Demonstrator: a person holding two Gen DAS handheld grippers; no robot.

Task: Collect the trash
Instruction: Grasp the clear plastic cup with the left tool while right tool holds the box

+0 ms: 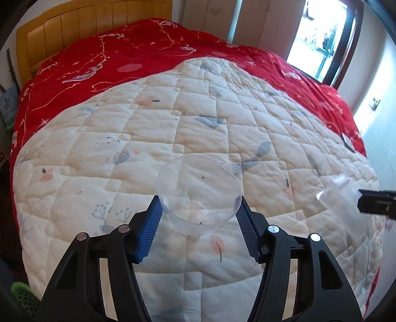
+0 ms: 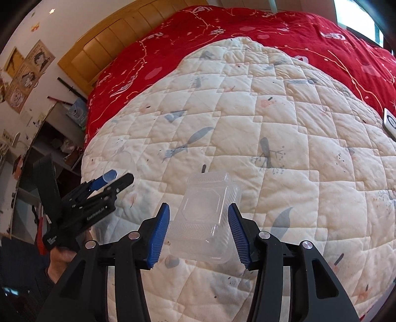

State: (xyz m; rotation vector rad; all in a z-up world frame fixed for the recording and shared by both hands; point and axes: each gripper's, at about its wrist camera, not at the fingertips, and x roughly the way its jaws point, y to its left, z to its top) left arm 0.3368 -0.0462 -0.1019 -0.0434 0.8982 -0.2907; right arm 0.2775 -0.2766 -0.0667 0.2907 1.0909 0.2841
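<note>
A clear round plastic bowl (image 1: 199,195) lies on the white quilt (image 1: 123,138). My left gripper (image 1: 199,201) is open with its blue pads on either side of the bowl's rim, close to touching. A clear rectangular clamshell box (image 2: 206,218) lies on the quilt (image 2: 284,128) in the right wrist view. My right gripper (image 2: 199,210) is open and straddles the box, pads apart from its sides. The left gripper also shows in the right wrist view (image 2: 118,179). The box shows faintly in the left wrist view (image 1: 339,195) beside a right finger (image 1: 376,200).
The bed has a red blanket (image 1: 148,49) under the quilt and a wooden headboard (image 1: 74,22). A small white device (image 2: 390,122) lies at the quilt's right edge. Shelves and clutter (image 2: 57,138) stand left of the bed. A window (image 1: 321,32) is at far right.
</note>
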